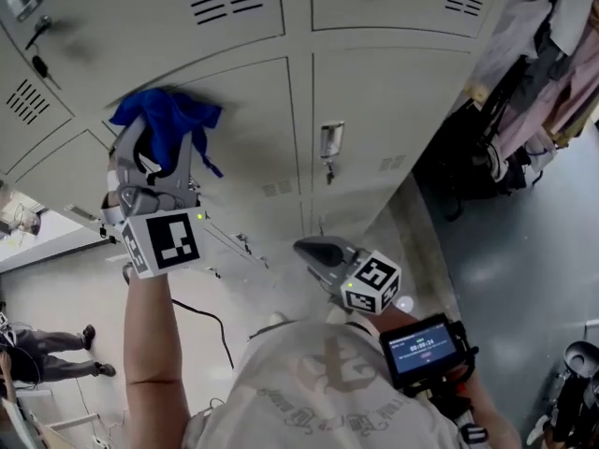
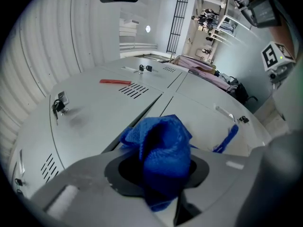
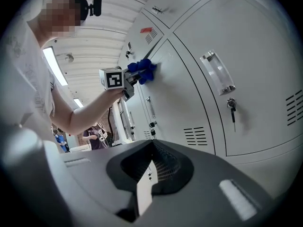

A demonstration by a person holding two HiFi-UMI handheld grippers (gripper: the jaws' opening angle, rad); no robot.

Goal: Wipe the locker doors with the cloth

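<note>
A bunched blue cloth [image 1: 168, 124] is pinched in my left gripper [image 1: 159, 162], which holds it against a grey locker door [image 1: 248, 129] at that door's upper left. In the left gripper view the cloth [image 2: 163, 157] fills the gap between the jaws, a loose strip hanging to its right. The right gripper view shows the same cloth [image 3: 143, 71] pressed to the door. My right gripper [image 1: 314, 253] hangs lower, in front of the lockers' bottom row, its jaws shut with nothing between them [image 3: 149, 174].
The neighbouring door has a handle [image 1: 330, 141] and a key [image 1: 329, 169] hanging in its lock. Clothes and bags [image 1: 533, 92] hang right of the lockers. A black cable [image 1: 211, 325] trails on the floor. A person [image 1: 51, 354] stands at the far left.
</note>
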